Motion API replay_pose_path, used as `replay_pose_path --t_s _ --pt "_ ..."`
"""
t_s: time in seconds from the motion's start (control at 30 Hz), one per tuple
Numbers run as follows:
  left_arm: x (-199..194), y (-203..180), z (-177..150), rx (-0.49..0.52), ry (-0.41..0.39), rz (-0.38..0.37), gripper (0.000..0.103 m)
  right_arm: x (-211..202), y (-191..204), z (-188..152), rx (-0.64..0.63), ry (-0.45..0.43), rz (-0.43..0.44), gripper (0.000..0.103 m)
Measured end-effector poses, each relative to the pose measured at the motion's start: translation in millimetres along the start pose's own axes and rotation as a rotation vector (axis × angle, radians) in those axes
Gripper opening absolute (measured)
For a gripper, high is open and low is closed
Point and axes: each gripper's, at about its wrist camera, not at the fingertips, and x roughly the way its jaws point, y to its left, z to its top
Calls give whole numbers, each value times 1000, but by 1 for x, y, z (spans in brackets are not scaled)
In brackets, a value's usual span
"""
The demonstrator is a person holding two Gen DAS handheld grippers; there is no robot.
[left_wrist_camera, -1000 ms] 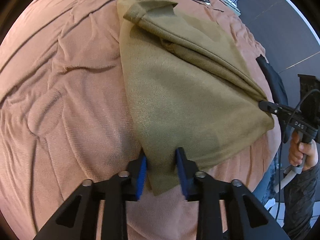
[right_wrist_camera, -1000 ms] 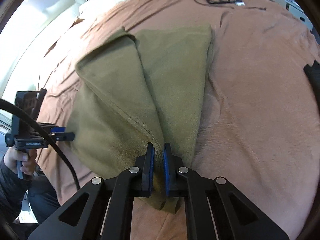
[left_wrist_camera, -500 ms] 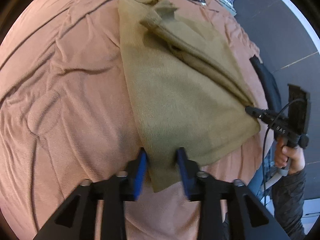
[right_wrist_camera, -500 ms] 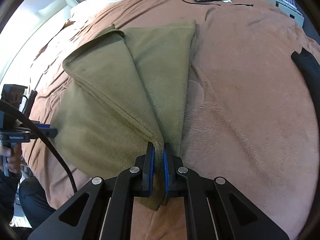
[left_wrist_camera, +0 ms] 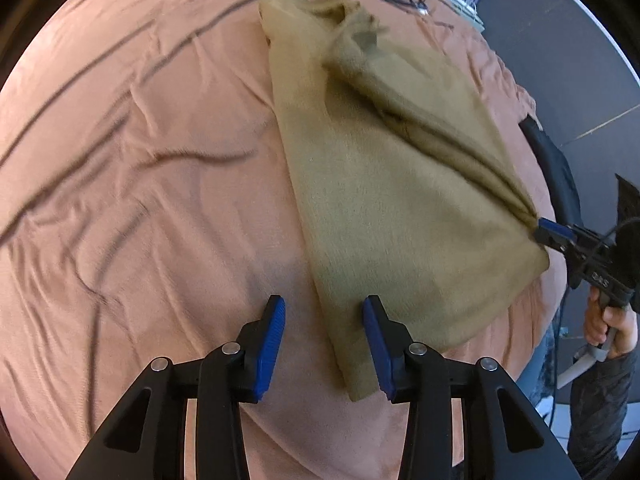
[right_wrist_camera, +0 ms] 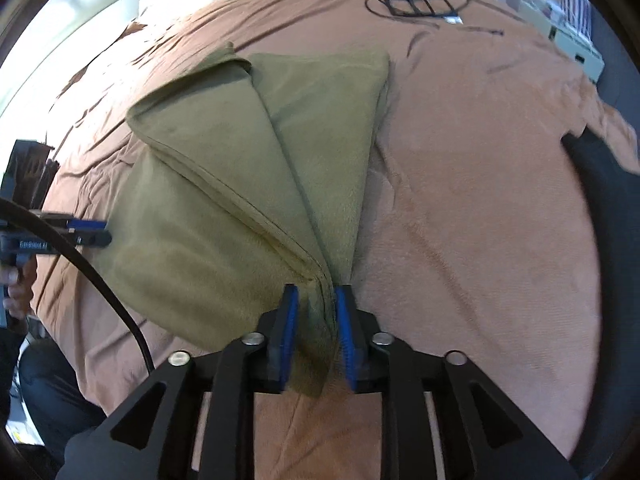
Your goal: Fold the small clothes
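**Olive cloth let go at the near edge of the bed**

The left gripper [left_wrist_camera: 323,340] stands open, one pad on the near corner of the olive garment [left_wrist_camera: 392,216], the other on bare cover. The right gripper [right_wrist_camera: 316,336] is opening; bunched cloth sits between its pads, no longer pinched tight. The garment lies partly folded on the brown bedspread [right_wrist_camera: 480,200], one flap laid diagonally over the body. It looks light, soft and limp, likely to sag and crease, so corners and hems seem the best holds. The cover is wrinkled and yielding. Farther off lie a coiled black cable [right_wrist_camera: 416,2] and a dark cloth [right_wrist_camera: 600,184] at the bed's edge.
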Motion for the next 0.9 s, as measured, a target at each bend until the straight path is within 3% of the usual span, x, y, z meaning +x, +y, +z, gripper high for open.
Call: replay_pose_path --t_s 0.07,0.13,0.4,0.6,0.7,0.8,0.9 --pt "-7 2 5 -9 -33 -4 43 -11 5 5 -14 -23 -3 37" --pt "-13 5 12 -27 -63 -27 43 -22 9 10 -31 -50 -3 39" --pt "-27 11 42 -90 -178 -55 43 -38 43 28 -137 -88 -22 39" --pt "-26 19 54 -154 -225 -129 43 -24 61 47 -196 -89 -26 39" --pt "-25 21 58 -158 -225 -110 43 -12 75 56 -236 -78 -30 39" --pt "-33 24 61 -159 -253 -155 43 4 94 66 -287 -70 -34 39" --pt "-45 32 57 -168 -291 -149 43 20 108 78 -318 -64 -20 39"
